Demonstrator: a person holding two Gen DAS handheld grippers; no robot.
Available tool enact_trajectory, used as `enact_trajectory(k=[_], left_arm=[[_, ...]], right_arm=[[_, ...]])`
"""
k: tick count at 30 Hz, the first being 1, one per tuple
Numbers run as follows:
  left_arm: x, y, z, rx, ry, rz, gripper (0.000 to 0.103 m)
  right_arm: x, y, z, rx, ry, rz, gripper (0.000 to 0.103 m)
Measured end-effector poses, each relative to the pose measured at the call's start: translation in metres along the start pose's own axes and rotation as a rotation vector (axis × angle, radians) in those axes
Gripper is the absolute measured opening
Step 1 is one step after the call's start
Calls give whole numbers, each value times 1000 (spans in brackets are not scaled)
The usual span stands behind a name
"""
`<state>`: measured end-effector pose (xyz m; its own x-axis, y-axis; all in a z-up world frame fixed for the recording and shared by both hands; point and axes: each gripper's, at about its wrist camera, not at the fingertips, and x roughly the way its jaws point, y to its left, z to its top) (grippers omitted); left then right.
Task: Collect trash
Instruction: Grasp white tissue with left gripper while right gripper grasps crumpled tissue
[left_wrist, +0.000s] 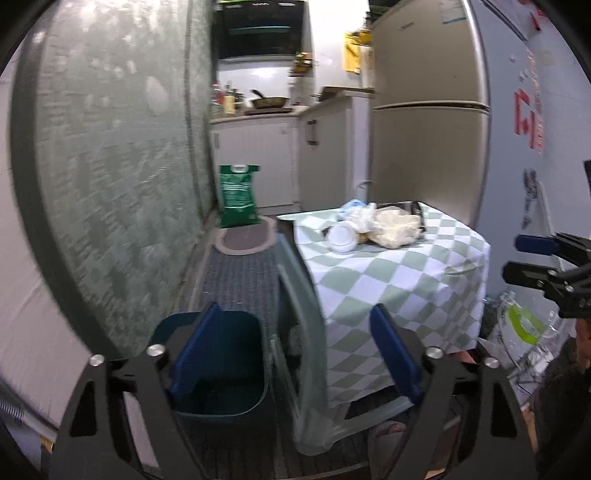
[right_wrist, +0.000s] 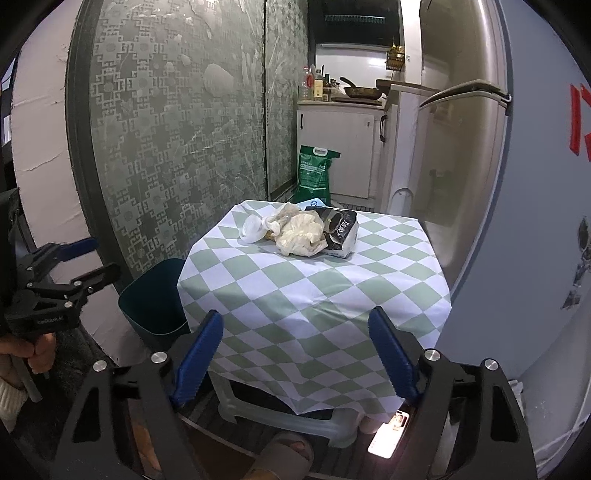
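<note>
We start on the left, where the dark teal plastic bin (right_wrist: 153, 295) stands on the floor, just beside the left edge of the small table with the green and white checked cloth (right_wrist: 314, 291); our left gripper (left_wrist: 291, 350) hangs over that bin with its blue jaws wide apart and nothing between them; next comes the trash, all in one heap near the far edge of the table; at the left end of the heap lies the white round plastic lid (right_wrist: 252, 229); touching it in the middle is the crumpled cream plastic bag (right_wrist: 301, 232); at the right end leans the black and white paper carton (right_wrist: 341, 230), pressed against the bag; the heap runs long from left to right across the table; our right gripper (right_wrist: 295, 354) hangs over the near edge of the table, jaws wide apart and empty, with the heap straight ahead; we think the right one is nearer and should reach forward first, then swing left to the bin.
</note>
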<state>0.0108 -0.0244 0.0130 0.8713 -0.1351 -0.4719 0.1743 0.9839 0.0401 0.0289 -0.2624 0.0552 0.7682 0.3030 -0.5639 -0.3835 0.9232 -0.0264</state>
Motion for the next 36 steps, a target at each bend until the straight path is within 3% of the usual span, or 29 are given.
enact_trajectory(k=[4,15,28,31,34,36], left_arm=[[12,-3,9,27,18,-57,65],[59,-14,50,117,58,-169,49],[128,-50,88,205,124,-274,39],[143,-53,95,201,141,-285,33],[156,-55,98,207,161,-288,32],[163,-55,99,208,174,-280,32]], right_arm=[[5,3,11,-22,11,15,73],[36,-3,37,-71,79,75,62],[94,-29,57,-52,165,149,41],[105,-32,62,-59,179,155,37],[113,-36,68,-54,189,165,37],[118,-37,71,-53,194,169,31]])
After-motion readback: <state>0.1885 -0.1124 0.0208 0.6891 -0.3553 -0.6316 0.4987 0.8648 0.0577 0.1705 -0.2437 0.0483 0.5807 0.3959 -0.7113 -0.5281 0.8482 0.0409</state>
